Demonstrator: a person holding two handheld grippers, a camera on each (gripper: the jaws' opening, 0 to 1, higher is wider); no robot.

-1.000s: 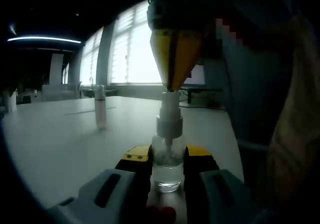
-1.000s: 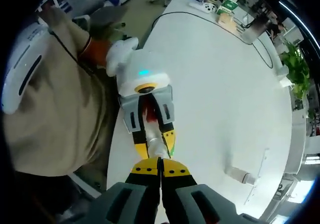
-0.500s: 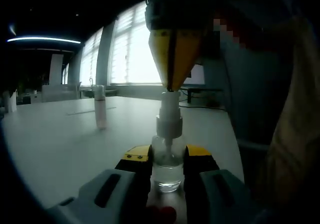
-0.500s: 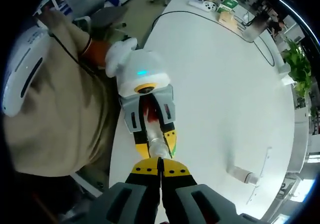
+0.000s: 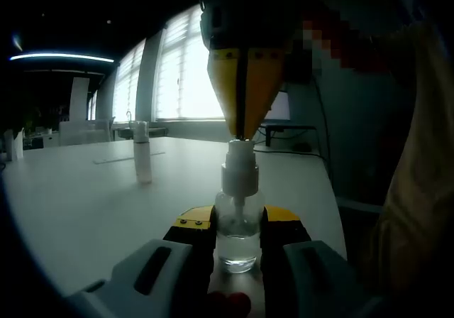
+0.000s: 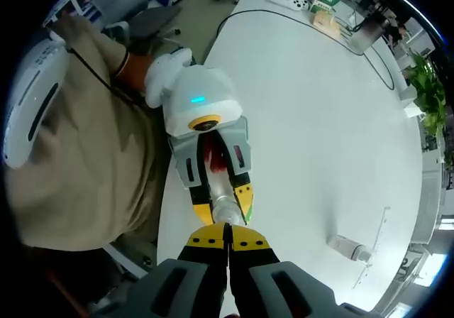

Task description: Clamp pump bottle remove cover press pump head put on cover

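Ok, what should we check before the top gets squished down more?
1. pump bottle clamped between the left gripper jaws: ok.
2. Bottle standing upright on the table: ok.
3. right gripper jaws shut, tips on the pump head: ok.
4. Tips centred over the pump head: ok in both views.
5. cover off and standing aside on the table: ok.
6. Where the nozzle points: cannot tell.

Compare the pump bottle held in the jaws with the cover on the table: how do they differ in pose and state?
The pump bottle is clamped between the left gripper jaws; the cover stands free, farther back on the table. The shut right gripper meets the pump bottle's head from above; nothing touches the cover. In the left gripper view both stand upright and look clear.
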